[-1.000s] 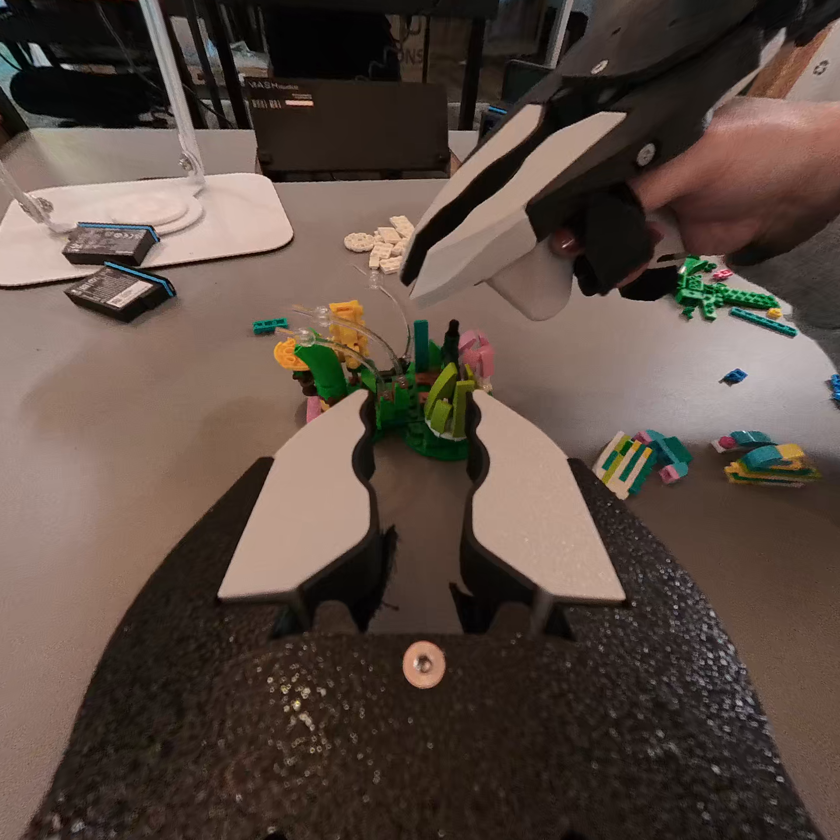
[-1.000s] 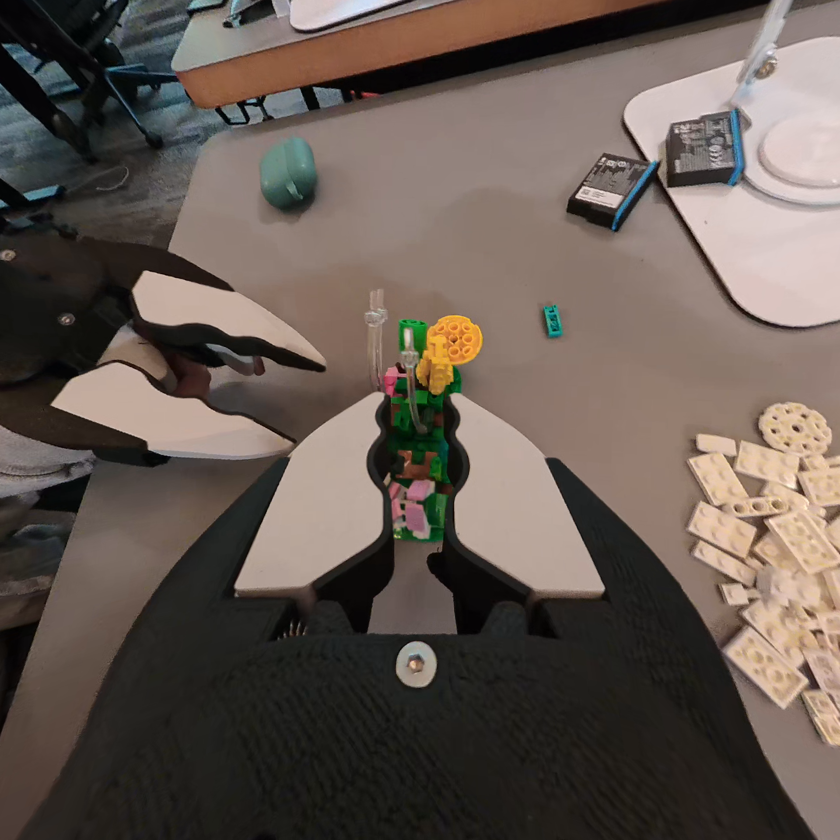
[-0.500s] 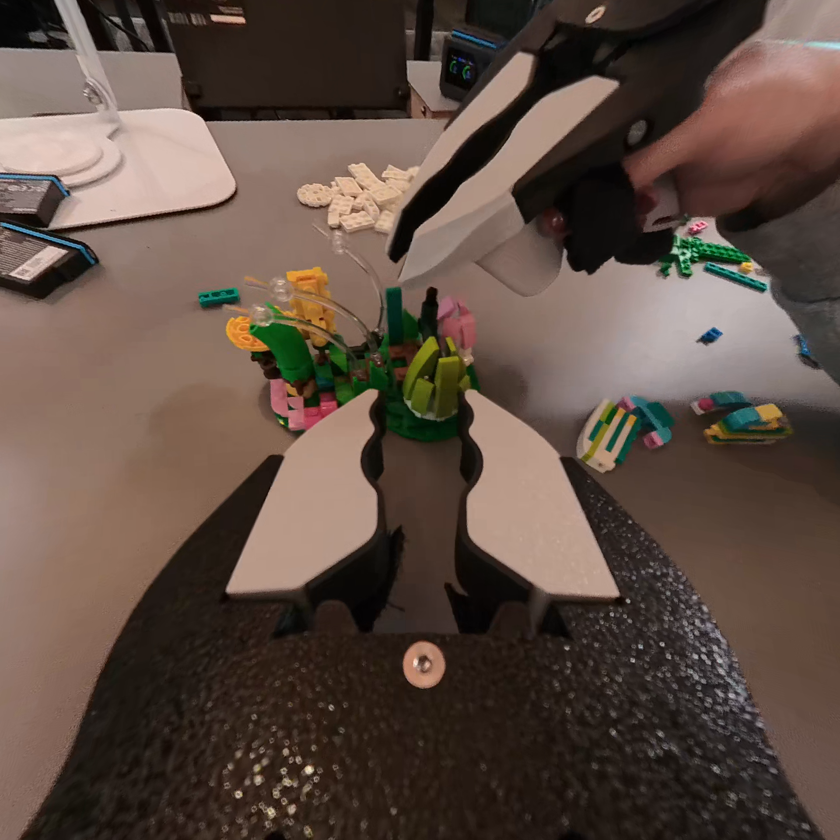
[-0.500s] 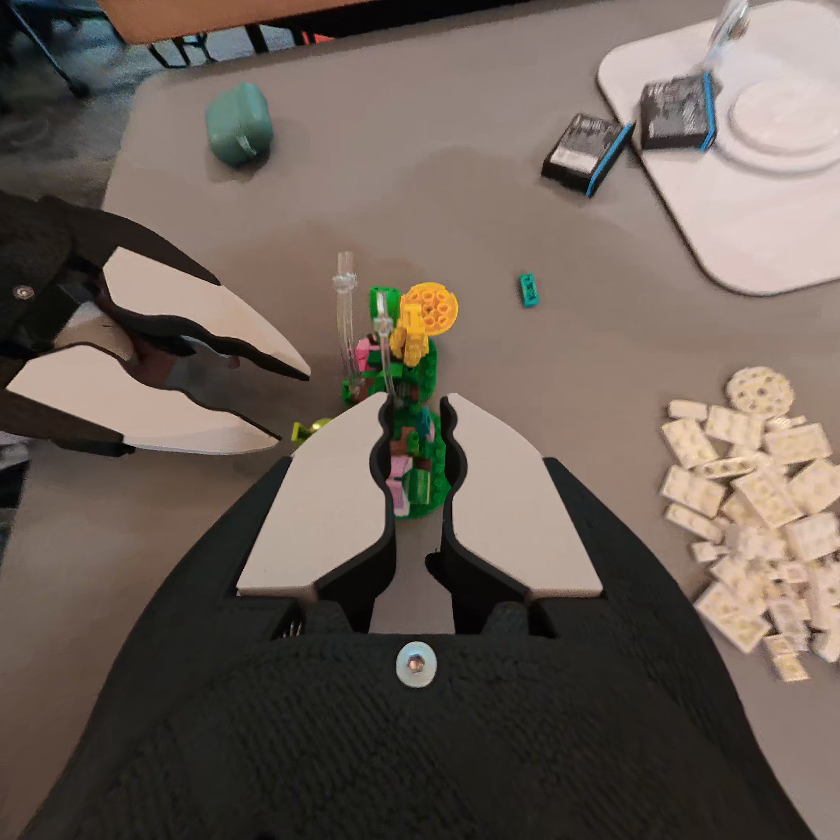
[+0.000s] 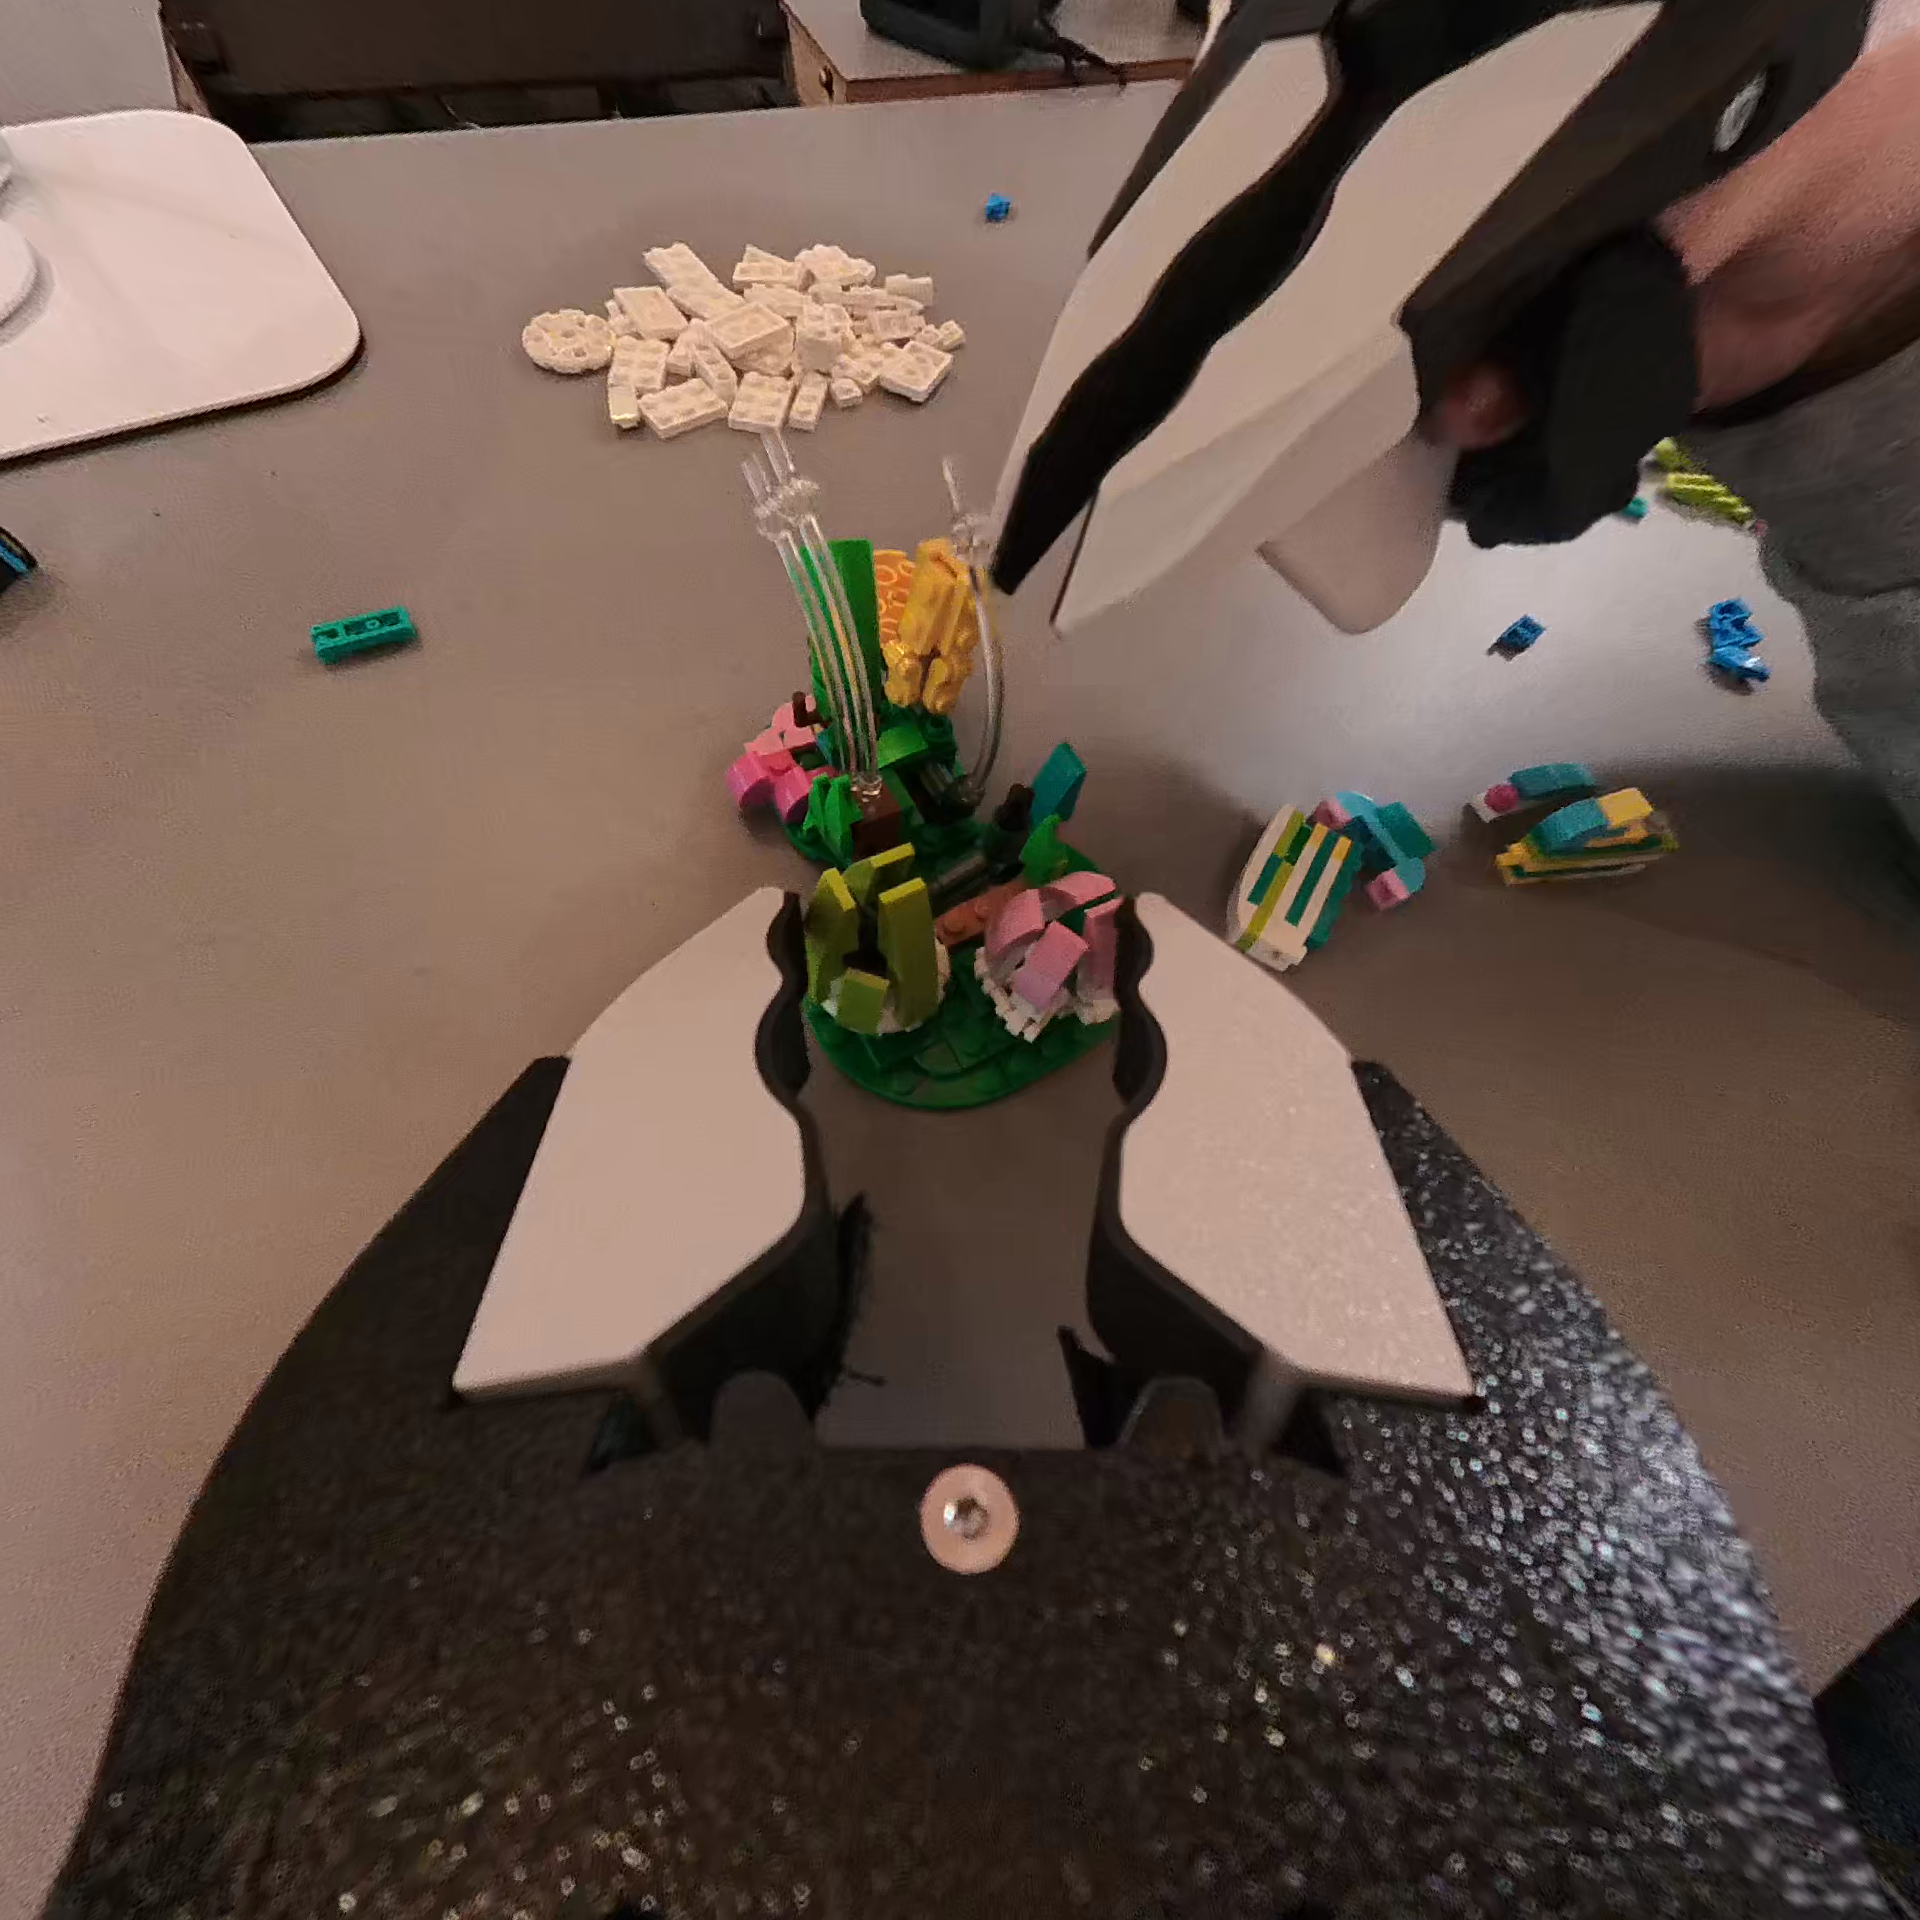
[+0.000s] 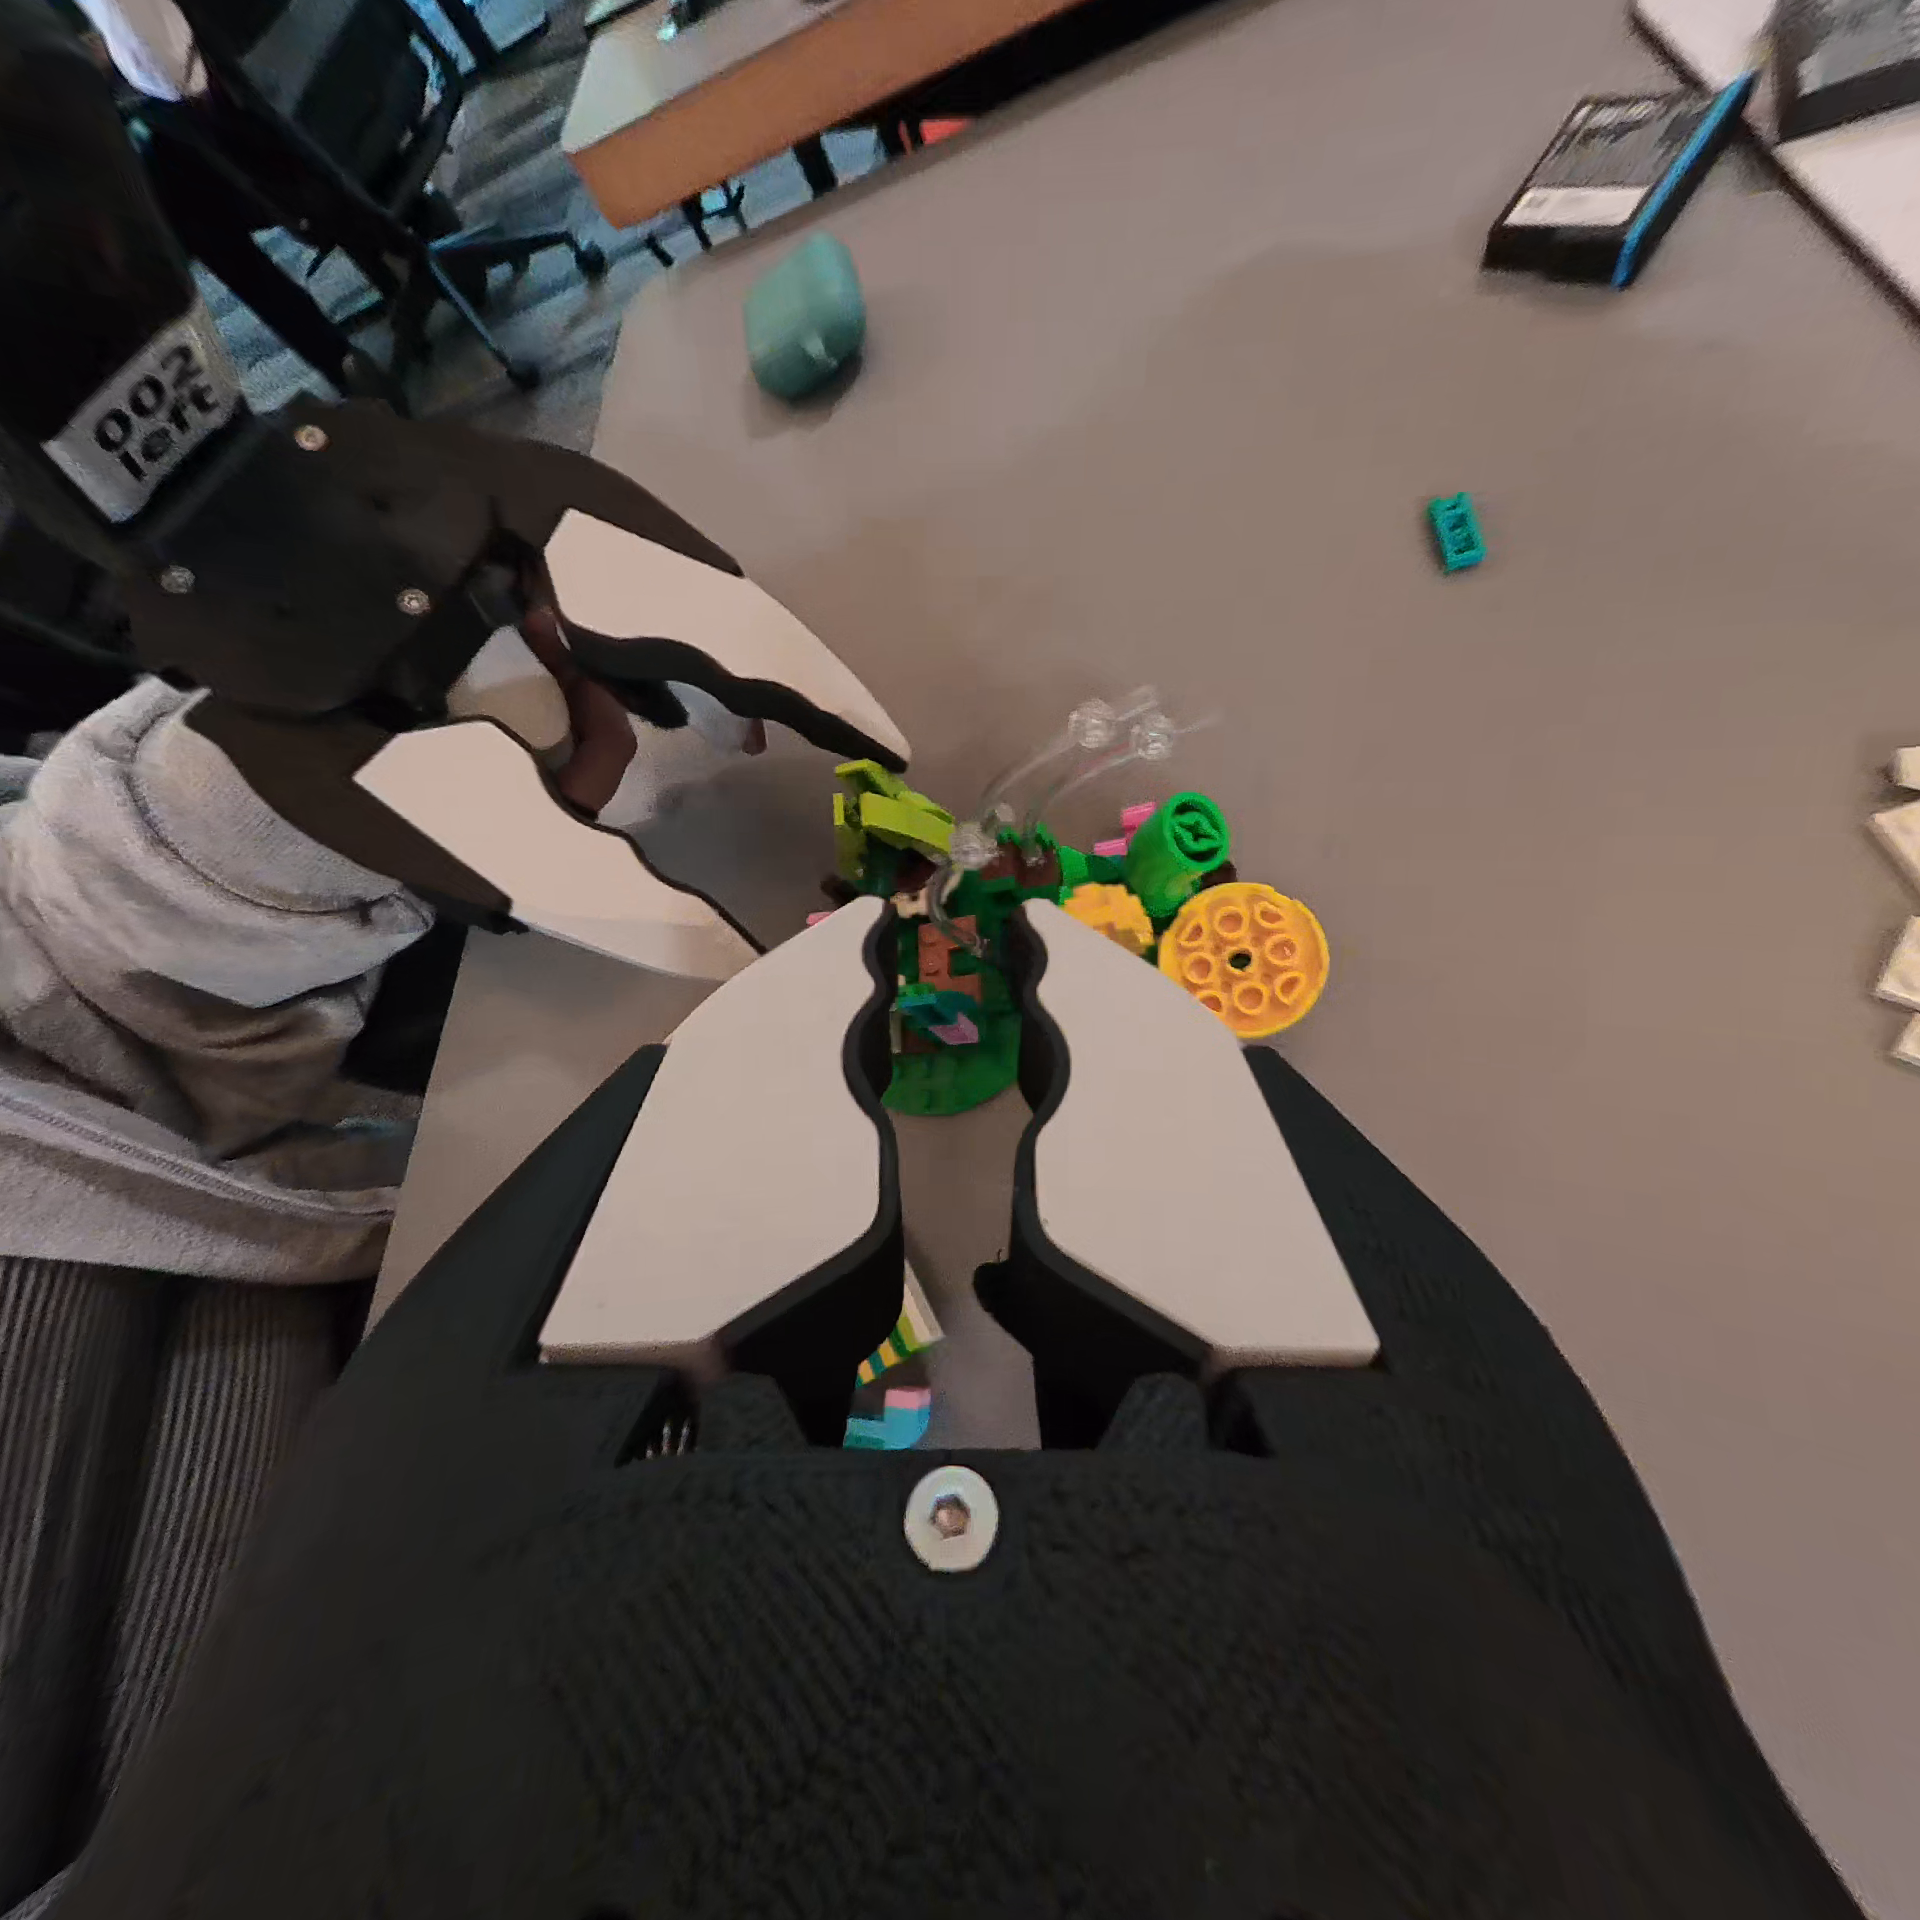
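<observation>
A small brick model of plants on a green base (image 5: 956, 1070) stands on the grey table. It has lime leaves (image 5: 868, 956), a pink flower (image 5: 1049, 945), yellow pieces and clear curved stalks (image 5: 821, 623). My left gripper (image 5: 958, 930) is open wide, and the near end of the model stands between its pads. In the right wrist view its upper fingertip (image 6: 883, 753) is at the lime leaves. My right gripper (image 5: 1029, 603) hovers above the model with its tips by a clear stalk. Its jaws are slightly apart and I see nothing between them. In its own view (image 6: 951, 914) the model (image 6: 945, 1039) lies below the fingertips.
A pile of white bricks (image 5: 748, 332) lies behind the model, and a loose teal brick (image 5: 362, 634) to the left. Small multicoloured builds (image 5: 1320, 868) (image 5: 1579, 821) lie to the right. A white board (image 5: 156, 281), a black blue-edged box (image 6: 1600, 197) and a green case (image 6: 805, 312) sit farther off. Tip to tip, the grippers are about 5 centimetres apart. Left tips and right tips are each some 15 centimetres from the loose teal brick (image 5: 362, 634). Look for it in the right wrist view (image 6: 1448, 527) too.
My left gripper's jaws have opened wider around the near end of the model. The model now shows turned in both views, stalks pointing another way. The right gripper stays above it, gap unchanged.
</observation>
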The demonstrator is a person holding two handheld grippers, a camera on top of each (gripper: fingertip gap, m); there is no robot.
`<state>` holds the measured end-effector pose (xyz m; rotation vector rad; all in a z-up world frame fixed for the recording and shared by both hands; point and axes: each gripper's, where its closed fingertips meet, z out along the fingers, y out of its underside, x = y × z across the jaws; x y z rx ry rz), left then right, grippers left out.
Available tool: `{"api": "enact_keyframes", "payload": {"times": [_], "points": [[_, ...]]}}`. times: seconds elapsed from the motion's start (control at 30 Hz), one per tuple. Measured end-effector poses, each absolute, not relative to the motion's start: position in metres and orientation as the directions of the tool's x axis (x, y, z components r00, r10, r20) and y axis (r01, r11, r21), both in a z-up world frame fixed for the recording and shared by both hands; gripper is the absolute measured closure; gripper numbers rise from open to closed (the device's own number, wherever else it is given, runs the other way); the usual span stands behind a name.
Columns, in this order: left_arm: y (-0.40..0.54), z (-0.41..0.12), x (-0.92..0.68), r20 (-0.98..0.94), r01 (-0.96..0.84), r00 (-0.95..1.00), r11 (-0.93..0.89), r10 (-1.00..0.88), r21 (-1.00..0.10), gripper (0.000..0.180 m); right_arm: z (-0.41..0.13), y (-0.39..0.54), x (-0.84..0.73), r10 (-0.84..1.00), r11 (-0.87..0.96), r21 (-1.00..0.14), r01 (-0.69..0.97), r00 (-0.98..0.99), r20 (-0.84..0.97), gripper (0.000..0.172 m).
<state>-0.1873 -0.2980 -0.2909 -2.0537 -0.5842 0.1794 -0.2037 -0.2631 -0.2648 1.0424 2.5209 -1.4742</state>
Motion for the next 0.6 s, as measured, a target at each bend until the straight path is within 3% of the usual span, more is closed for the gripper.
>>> {"api": "enact_keyframes", "payload": {"times": [0.23, 0.4, 0.6], "points": [[-0.298, -0.294, -0.187, 0.123, 0.342, 0.882, -0.437, 0.455, -0.832, 0.122, -0.290, -0.257, -0.188, 0.555, 0.439, -0.780, 0.446, -0.817, -0.156, 0.152], [-0.309, -0.293, -0.177, 0.101, 0.384, 0.866, -0.523, 0.489, -0.761, 0.122, -0.300, -0.267, -0.187, 0.520, 0.457, -0.818, 0.350, -0.851, -0.074, 0.151], [-0.302, -0.324, -0.176, 0.052, 0.398, 0.861, -0.606, 0.506, -0.689, 0.103, -0.304, -0.276, -0.187, 0.467, 0.467, -0.835, 0.291, -0.883, -0.047, 0.153]]}}
